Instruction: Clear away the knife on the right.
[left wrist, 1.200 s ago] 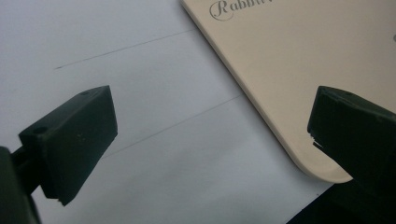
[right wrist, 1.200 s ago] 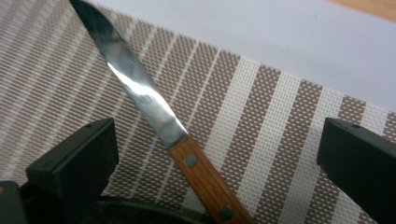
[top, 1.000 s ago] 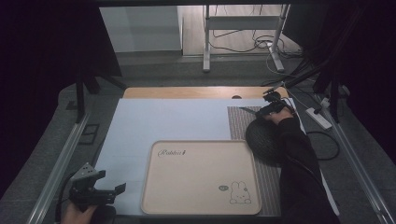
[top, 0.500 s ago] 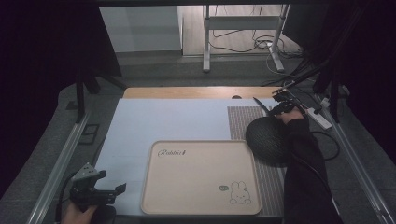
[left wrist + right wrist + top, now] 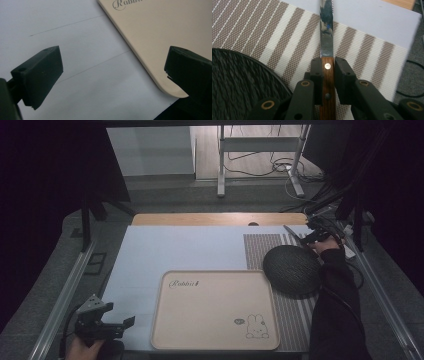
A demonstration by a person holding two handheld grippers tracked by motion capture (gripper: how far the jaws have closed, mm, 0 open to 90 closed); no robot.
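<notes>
One knife (image 5: 327, 37) with a wooden handle is clamped in the right claw (image 5: 328, 66), blade pointing away over one striped placemat (image 5: 274, 32) at the desk's (image 5: 190, 250) far right. One round dark woven mat (image 5: 291, 269) lies just beside it. One beige tray (image 5: 215, 312) sits near the front. The left claw (image 5: 112, 72) hovers with jaws apart, holding nothing, by the tray's corner

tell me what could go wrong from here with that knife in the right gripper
The right gripper clamps the knife only at the front of its wooden handle, so the blade could pivot or slip if moved fast. The blade hangs over the striped placemat beside the round dark mat, and a low pass might snag either.
</notes>
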